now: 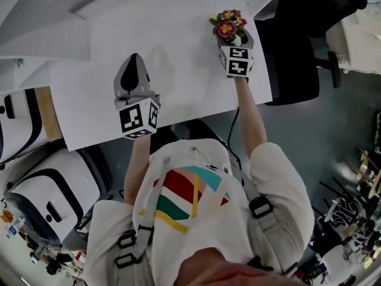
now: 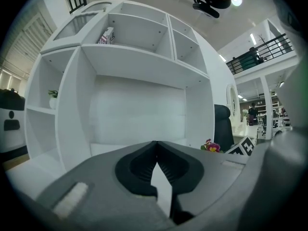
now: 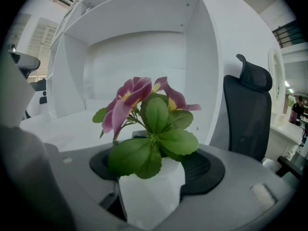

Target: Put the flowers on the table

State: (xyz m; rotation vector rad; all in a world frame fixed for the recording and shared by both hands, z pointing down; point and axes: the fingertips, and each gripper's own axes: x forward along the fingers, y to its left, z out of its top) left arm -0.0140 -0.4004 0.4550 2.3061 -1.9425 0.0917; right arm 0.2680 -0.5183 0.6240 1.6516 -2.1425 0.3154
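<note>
Flowers (image 1: 229,24) — pink and yellow blooms over green leaves in a small white pot (image 3: 151,196) — are at about one o'clock in the head view, over the far right part of the white bench (image 1: 178,58). The right hand-held gripper (image 1: 233,36) pinches the pot from both sides, and its jaws stand wide because the pot is wide. Gripping the pot rather than the stems keeps the flowers upright and uncrushed. Whether the pot's base touches the bench I cannot tell.

The left hand-held gripper (image 1: 134,58), at about eleven o'clock, has its jaws pressed together on nothing. It hangs over the bench well apart from the flowers — probably held aside, since one grip is enough. A black chair (image 1: 297,46) stands at two o'clock just off the bench's edge, so the pot is best set down inward from that edge.
</note>
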